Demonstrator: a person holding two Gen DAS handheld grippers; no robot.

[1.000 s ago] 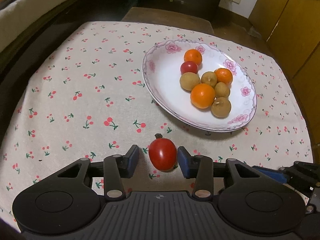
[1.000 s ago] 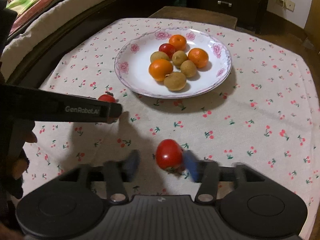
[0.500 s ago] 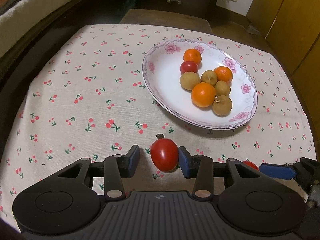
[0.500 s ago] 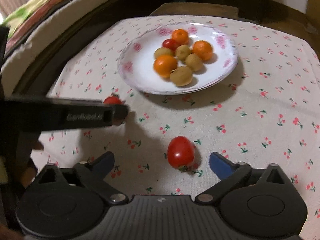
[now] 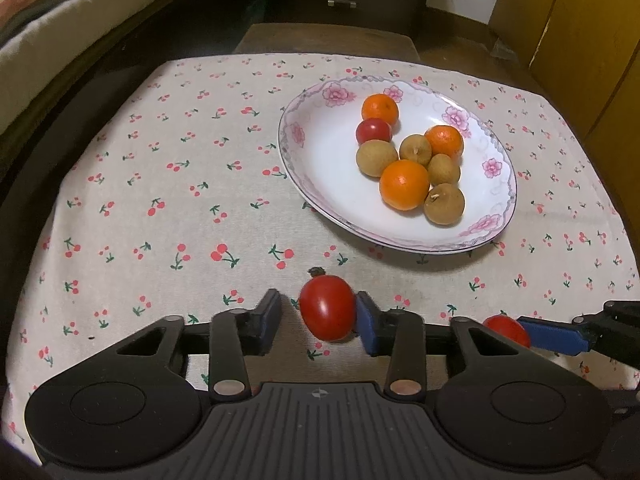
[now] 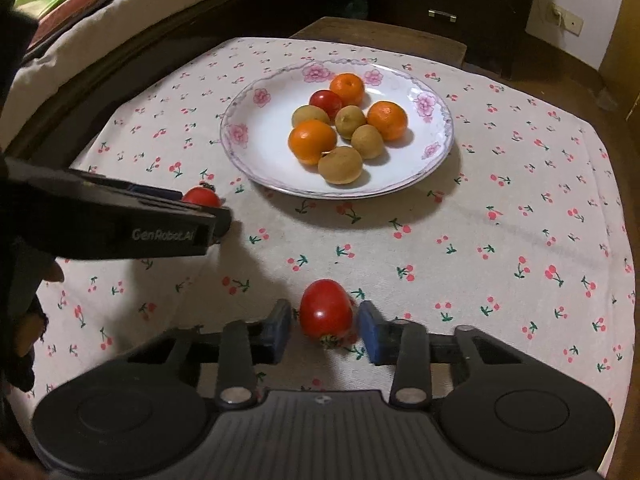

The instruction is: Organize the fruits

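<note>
A white floral plate (image 5: 320, 184) (image 6: 260, 152) holds several oranges, brown longans and one small red tomato (image 5: 373, 130). My left gripper (image 5: 318, 314) is open around a red tomato (image 5: 327, 307) on the cloth; its right pad touches it, a gap remains on the left. My right gripper (image 6: 325, 326) is open around a second red tomato (image 6: 326, 312) with small gaps on both sides. That second tomato also shows in the left wrist view (image 5: 506, 330). The first tomato shows in the right wrist view (image 6: 200, 197) beside the left gripper's fingers (image 6: 192, 228).
The table has a cherry-print cloth (image 5: 180, 184). A bed edge (image 6: 100, 28) lies to the left, a dark drawer unit (image 6: 440, 0) behind, and wooden cabinets (image 5: 580, 40) at the right.
The right gripper's jaws opened wide half a second ago and have now narrowed around its tomato. The left gripper stays around its tomato, nearly unchanged.
</note>
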